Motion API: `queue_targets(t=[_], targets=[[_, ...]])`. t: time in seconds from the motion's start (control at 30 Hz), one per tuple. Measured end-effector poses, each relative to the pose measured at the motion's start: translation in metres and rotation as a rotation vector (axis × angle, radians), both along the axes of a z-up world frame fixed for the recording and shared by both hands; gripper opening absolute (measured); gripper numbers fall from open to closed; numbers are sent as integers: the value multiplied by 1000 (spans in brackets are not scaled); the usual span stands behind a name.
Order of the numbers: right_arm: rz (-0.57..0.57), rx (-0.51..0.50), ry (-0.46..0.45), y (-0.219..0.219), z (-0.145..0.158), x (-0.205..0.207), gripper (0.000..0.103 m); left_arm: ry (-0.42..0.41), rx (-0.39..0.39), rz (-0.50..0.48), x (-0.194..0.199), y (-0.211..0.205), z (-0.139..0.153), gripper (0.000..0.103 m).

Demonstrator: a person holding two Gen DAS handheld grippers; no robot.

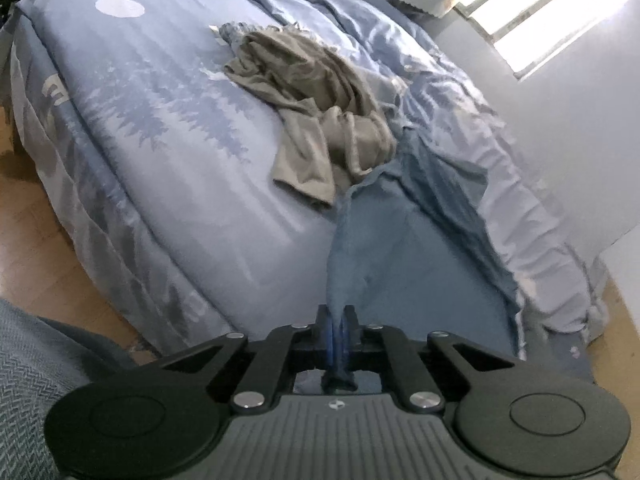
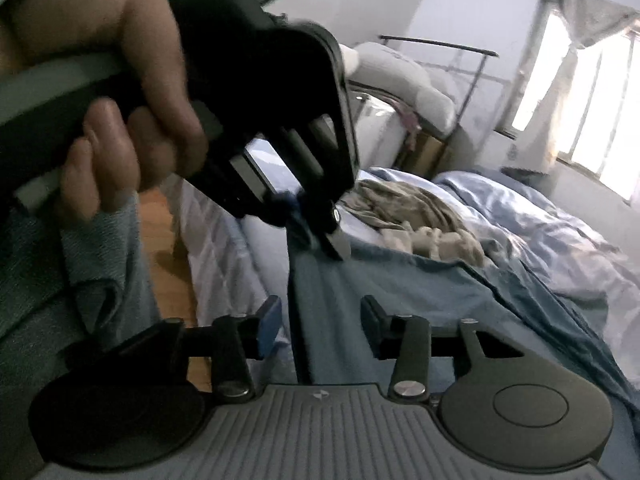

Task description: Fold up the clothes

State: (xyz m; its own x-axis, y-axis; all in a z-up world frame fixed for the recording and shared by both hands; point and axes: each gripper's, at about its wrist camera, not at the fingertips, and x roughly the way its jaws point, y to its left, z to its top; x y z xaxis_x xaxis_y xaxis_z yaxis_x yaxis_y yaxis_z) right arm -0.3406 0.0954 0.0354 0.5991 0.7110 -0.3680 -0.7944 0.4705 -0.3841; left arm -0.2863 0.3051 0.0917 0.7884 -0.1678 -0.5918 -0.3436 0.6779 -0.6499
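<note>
The left gripper (image 1: 337, 316) has its jaws clenched on a corner of the blue garment (image 1: 404, 248), which trails across the near part of the bed (image 1: 168, 184). The right gripper (image 2: 320, 316) stands released, cloth edge between its jaws untouched. Spreading seems underway; next, the right must pinch another corner, clear of the beige garment (image 1: 304, 96) beyond.

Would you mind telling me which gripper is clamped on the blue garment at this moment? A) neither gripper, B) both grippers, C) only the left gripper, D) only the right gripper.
C: the left gripper has its pads pinched on a bunched edge of the blue garment, while the right gripper stands with its jaws apart and the cloth lies loose between them.
</note>
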Motion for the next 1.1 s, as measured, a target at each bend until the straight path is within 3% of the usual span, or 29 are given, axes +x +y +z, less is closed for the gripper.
queue_targets(t=[0.27,0.47,0.9,1.1], targets=[[-110,-3,-110,11,3,-8,56,-72,-95,-7,4,-4,31,2],[-216,-50,-113,-14,1,6,56,-138,-145,8,7,-6,54,2],[-593,-123,-51,-113,-19,47,56,-214,-200,11,26,-11,82,1],[-732,-117,45,-167,-25,58,56,-230,-221,2,42,-17,92,1]])
